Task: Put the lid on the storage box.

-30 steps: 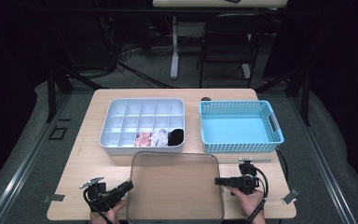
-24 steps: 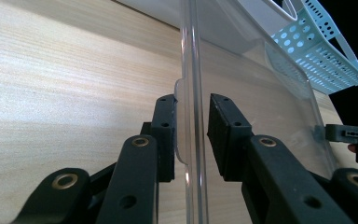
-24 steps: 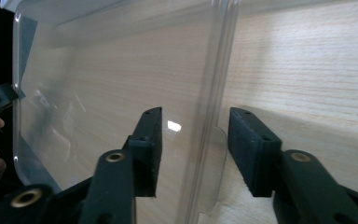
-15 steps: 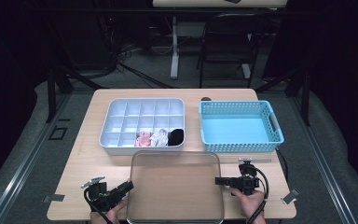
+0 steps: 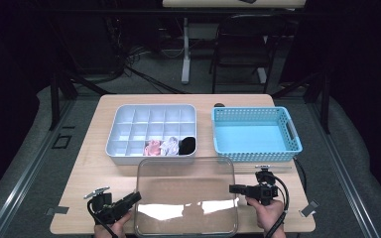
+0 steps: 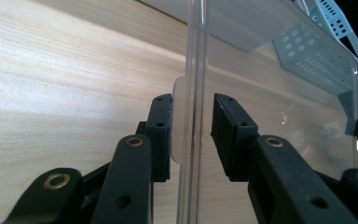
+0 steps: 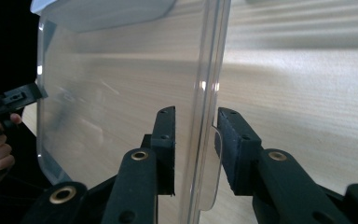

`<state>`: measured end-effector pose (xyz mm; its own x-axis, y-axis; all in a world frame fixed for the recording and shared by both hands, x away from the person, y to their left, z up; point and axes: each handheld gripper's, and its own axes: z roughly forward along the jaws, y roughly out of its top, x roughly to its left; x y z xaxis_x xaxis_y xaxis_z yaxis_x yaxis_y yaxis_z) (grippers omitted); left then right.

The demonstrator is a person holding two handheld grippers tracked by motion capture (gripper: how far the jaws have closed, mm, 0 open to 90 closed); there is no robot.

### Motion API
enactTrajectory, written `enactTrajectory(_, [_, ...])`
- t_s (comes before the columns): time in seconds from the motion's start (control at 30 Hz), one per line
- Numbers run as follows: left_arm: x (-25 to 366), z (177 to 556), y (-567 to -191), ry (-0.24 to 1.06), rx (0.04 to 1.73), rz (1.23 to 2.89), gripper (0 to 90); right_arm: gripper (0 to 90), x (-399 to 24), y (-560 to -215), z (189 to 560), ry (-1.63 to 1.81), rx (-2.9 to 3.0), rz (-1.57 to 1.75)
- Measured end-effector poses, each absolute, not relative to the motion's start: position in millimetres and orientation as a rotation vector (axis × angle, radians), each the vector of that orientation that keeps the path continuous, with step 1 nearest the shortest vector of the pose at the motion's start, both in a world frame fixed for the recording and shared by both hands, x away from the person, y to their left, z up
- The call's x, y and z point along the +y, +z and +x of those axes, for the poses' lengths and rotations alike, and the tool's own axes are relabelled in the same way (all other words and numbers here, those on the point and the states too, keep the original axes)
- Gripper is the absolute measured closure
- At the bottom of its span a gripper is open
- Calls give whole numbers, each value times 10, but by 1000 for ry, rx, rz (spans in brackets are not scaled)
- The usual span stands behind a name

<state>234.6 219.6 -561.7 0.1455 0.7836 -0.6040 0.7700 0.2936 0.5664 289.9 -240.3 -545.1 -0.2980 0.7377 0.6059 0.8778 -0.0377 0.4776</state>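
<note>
Clear, colourless lid (image 5: 187, 196) between the black left gripper (image 5: 130, 200) and the black right gripper (image 5: 234, 188); white glare band across it. Table (image 5: 79, 168) under both is pale wood with fine straight grain. Beyond the right gripper, light blue basket (image 5: 256, 132), walls patterned with small round perforations. Beyond the left gripper, pale grey-white divided tray (image 5: 151, 127); contents nearest the lid: pink item (image 5: 153, 147), white item (image 5: 169, 146), black item (image 5: 187, 145). Brass-coloured rivets on black jaws in both gripper views.
</note>
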Motion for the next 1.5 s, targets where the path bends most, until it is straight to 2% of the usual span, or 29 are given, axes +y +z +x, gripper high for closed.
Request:
enactTrajectory(0.9, [2307, 2388, -5374, 47, 1530, 1431, 694, 707, -2332, -5074, 2976, -1393, -2088, -1693])
enactTrajectory(1.5, [2471, 2566, -5320, 39, 1526, 1418, 693, 712, -2160, -4884, 3240, -1427, -2138, -1653])
